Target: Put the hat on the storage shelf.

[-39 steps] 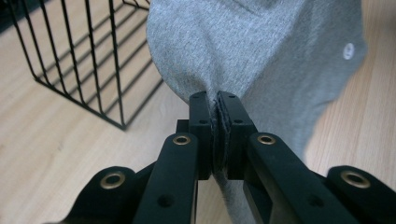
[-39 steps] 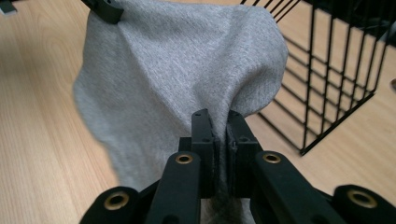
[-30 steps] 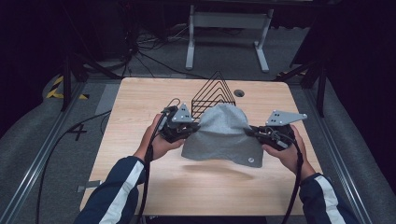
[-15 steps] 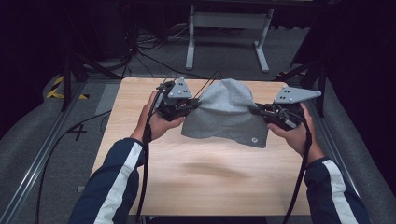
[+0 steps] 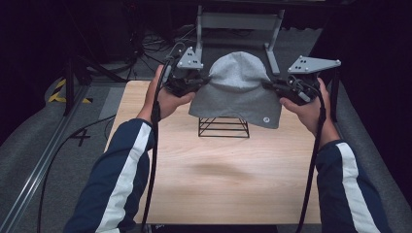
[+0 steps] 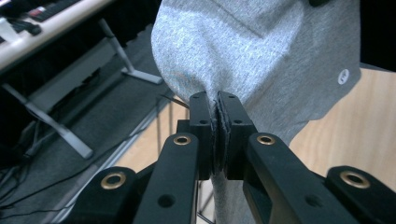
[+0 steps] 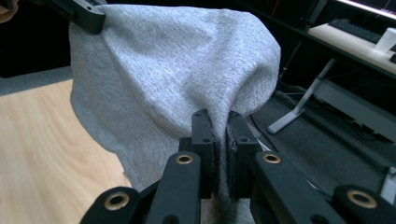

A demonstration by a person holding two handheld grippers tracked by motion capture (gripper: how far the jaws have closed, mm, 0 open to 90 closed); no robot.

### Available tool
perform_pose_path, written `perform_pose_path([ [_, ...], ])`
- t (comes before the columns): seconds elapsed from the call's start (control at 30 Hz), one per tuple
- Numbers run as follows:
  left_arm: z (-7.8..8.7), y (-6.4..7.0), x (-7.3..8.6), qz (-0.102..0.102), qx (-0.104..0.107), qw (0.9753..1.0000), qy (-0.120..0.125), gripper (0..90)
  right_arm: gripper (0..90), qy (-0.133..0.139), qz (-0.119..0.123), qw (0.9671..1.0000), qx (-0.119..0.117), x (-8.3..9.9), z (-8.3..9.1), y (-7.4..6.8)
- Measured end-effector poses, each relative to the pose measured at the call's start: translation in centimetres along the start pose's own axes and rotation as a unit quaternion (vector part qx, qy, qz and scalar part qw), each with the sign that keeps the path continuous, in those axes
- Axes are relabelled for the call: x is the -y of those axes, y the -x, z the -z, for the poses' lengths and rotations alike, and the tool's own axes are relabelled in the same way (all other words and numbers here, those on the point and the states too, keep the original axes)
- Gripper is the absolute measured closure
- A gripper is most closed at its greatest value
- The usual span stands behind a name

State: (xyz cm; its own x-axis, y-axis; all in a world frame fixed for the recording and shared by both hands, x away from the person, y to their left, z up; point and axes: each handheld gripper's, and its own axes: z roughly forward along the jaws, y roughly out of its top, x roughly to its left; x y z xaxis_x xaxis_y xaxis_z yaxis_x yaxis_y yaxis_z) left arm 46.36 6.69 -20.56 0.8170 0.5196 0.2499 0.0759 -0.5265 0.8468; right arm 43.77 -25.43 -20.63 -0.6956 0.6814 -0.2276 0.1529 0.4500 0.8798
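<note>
A grey knit beanie (image 5: 238, 87) hangs in the air above the table, held by both sides. My left gripper (image 5: 203, 81) is shut on its left edge; in the left gripper view the jaws pinch the beanie's fabric (image 6: 243, 56) at my left gripper (image 6: 217, 100). My right gripper (image 5: 268, 86) is shut on the right edge; my right gripper (image 7: 219, 119) clamps the cloth of the beanie (image 7: 163, 70). Under the beanie stands a black wire rack (image 5: 223, 127), its top hidden by the cloth. A small round badge (image 5: 266, 119) marks the beanie's lower right corner.
The wooden table (image 5: 218, 184) lies below, bare in front of the rack. Behind it stands a grey metal stand (image 5: 238, 22) on the dark floor. Cables (image 5: 63, 141) trail on the floor at left beside a rail.
Both grippers have lifted the beanie up and away from the near side, raising it above the wire rack, whose base now shows beneath the cloth.
</note>
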Motion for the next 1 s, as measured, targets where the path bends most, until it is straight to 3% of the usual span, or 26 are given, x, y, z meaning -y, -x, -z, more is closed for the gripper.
perform_pose_path([
  [0.33, -0.9, -2.2, -1.7, 0.010, -0.023, 0.9997, 0.002, 85.6, 84.7, 0.012, -0.005, 0.9996, 0.023, -2.6, -1.6, 2.0],
  [0.7, -3.9, -3.8, -0.9, 0.043, -0.018, 0.9989, -0.006, 85.6, 84.8, 0.002, -0.013, 0.9996, 0.024, -2.4, -4.4, 3.0],
  [1.0, -4.9, -5.0, -1.3, 0.043, -0.026, 0.9987, -0.005, 85.6, 84.8, 0.006, -0.024, 0.9992, 0.031, -2.7, -5.0, 4.4],
])
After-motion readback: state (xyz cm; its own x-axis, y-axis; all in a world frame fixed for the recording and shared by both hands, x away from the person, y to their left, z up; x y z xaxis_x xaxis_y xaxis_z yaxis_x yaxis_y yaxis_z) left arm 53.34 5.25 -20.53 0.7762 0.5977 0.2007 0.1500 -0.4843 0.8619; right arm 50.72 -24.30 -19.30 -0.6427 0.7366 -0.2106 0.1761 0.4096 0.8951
